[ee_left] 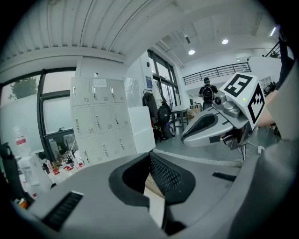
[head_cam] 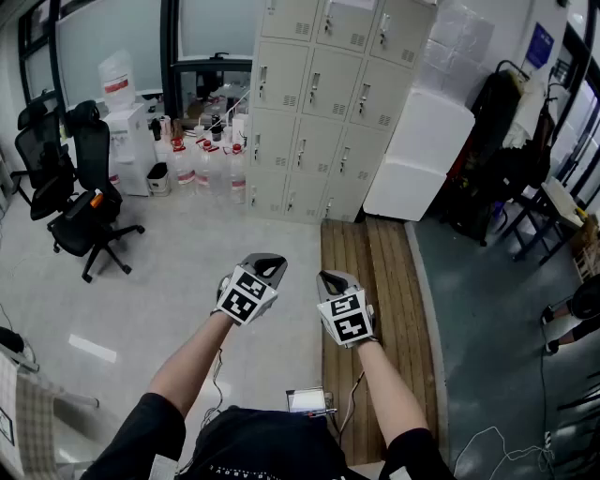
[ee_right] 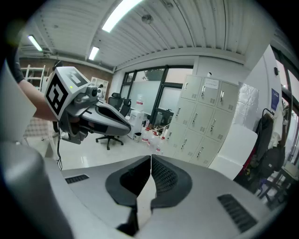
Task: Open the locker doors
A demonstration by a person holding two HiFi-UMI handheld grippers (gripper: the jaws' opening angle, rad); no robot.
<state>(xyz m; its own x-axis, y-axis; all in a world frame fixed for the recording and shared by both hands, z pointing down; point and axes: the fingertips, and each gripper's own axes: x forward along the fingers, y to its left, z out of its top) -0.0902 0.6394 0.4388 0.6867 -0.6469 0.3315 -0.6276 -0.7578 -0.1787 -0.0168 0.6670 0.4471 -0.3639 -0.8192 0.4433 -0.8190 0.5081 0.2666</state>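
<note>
We hold the left gripper and right gripper side by side, near us, both with jaws closed and empty. The lockers stand far ahead, doors closed; the blue sign on the far right wall is too small to read.

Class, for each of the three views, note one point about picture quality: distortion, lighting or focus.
Head view: the wide lens bows and tilts the lockers; the light is even, with soft shadows. Left gripper view: a round fisheye frame with black corners; the left tool, close to the lens, looks slightly soft. Right gripper view: the ceiling light strip is blown out to white.
</note>
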